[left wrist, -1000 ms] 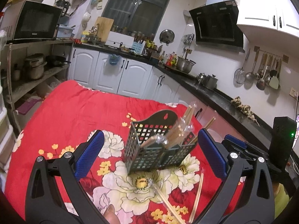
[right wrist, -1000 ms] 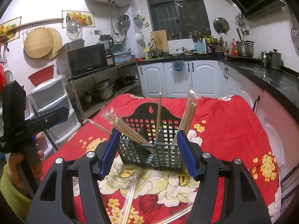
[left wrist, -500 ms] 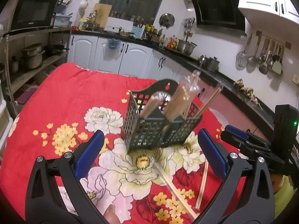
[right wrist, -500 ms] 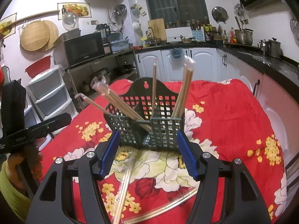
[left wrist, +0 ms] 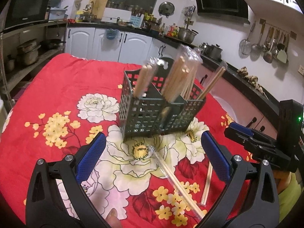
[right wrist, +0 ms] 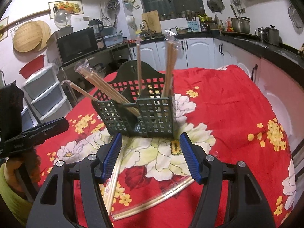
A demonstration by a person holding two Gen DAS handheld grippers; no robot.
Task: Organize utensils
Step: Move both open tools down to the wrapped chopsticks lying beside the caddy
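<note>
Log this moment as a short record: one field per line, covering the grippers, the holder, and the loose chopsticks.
left gripper: open, empty
right gripper: open, empty
utensil holder: dark green lattice, upright on the tablecloth, ahead of both grippers
holder contents: wrapped chopstick pairs leaning in its compartments
loose chopsticks: wrapped pair and second pair flat on the cloth, near side of the holder
remaining work: loose pairs not yet in the holder

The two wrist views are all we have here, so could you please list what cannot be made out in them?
- Chopstick tips in the holder: both views, hidden behind its grid walls.
- Wrapped pair on the cloth: left view, near end cut off by the right finger.
- Pair count in the bundle: left view, blurred.
</note>
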